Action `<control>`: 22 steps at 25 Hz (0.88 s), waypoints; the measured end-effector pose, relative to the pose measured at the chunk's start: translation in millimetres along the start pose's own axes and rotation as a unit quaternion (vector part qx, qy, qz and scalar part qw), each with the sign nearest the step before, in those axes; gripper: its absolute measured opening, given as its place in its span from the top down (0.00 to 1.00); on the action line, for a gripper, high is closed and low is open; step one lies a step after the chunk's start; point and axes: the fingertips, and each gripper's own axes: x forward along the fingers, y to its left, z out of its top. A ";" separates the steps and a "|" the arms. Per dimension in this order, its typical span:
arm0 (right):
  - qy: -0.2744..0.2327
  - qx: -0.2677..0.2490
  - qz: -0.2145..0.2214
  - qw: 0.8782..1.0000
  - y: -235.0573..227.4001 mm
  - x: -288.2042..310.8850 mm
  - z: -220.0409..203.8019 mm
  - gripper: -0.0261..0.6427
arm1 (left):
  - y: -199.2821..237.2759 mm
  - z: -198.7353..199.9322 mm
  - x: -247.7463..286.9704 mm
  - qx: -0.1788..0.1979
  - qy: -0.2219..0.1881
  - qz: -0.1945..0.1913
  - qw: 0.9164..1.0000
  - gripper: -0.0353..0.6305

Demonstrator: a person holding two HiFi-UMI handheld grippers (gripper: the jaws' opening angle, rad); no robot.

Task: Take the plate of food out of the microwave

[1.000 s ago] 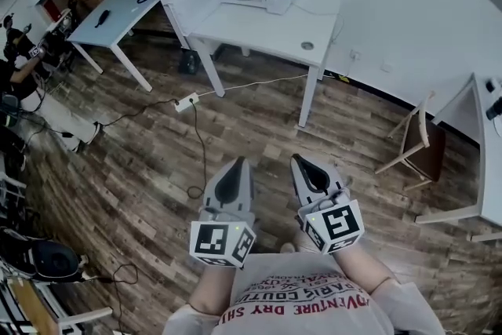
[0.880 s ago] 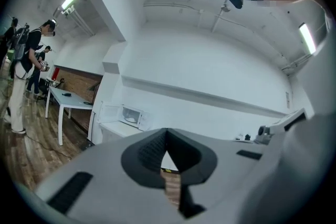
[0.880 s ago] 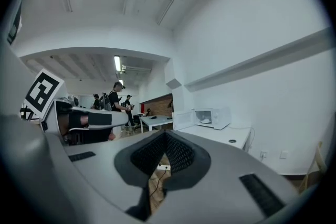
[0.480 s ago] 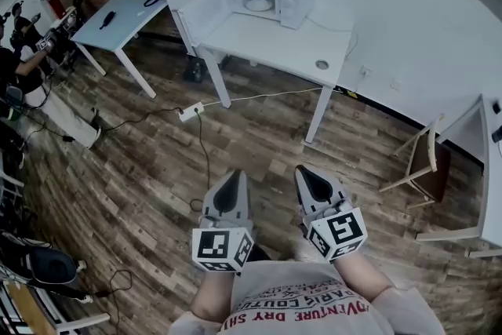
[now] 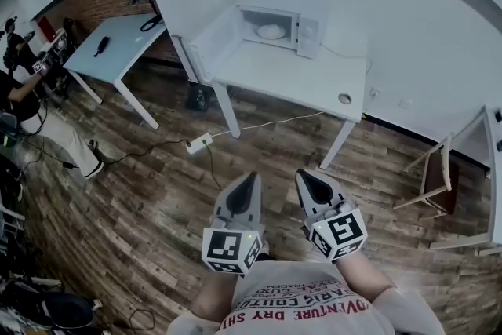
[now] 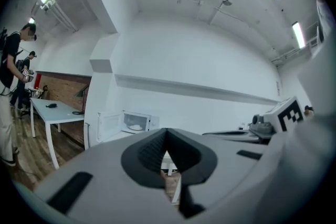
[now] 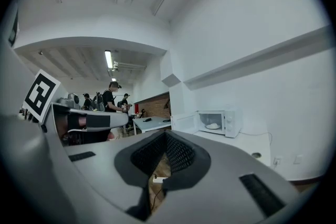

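Note:
A white microwave [image 5: 282, 27] stands at the back of a white table [image 5: 298, 78], its door [image 5: 220, 31] swung open to the left. Inside sits a plate of pale food [image 5: 271, 31]. Both grippers are held side by side over the wooden floor, well short of the table. My left gripper [image 5: 249, 183] is shut with nothing between its jaws. My right gripper [image 5: 306, 178] also has its jaws together and empty. The microwave [image 6: 134, 122] and plate [image 6: 135, 127] show small and far in the left gripper view, and the microwave [image 7: 216, 122] shows likewise in the right gripper view.
A small round object [image 5: 345, 98] lies on the table's right front corner. A power strip [image 5: 198, 143] and its cables lie on the floor before the table. A second table [image 5: 118, 31] and a person [image 5: 23, 90] are at left, a wooden chair [image 5: 435, 176] at right.
Both grippers have advanced together across the floor. The table and the open microwave now look larger and nearer in the head view. The jaws stayed shut.

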 end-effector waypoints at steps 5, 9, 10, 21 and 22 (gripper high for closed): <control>0.000 0.000 -0.003 1.000 21.1 72.4 1.9 0.95 | 72.5 12.1 18.0 0.065 0.004 -0.004 0.998 0.94; 0.009 0.001 -0.005 1.000 27.9 112.9 1.1 0.95 | 111.6 11.3 35.1 0.054 0.010 -0.011 0.998 0.94; 0.010 -0.002 -0.008 1.000 26.6 119.8 1.0 0.95 | 118.1 9.2 40.1 0.050 0.012 -0.011 0.999 0.94; 0.019 -0.005 -0.030 0.999 -46.7 188.5 -8.7 0.95 | 157.2 -12.7 128.5 0.003 0.032 0.007 0.999 0.94; 0.016 -0.006 -0.029 0.999 -58.1 197.0 -5.6 0.95 | 158.2 -12.0 141.4 0.001 0.033 0.009 0.999 0.94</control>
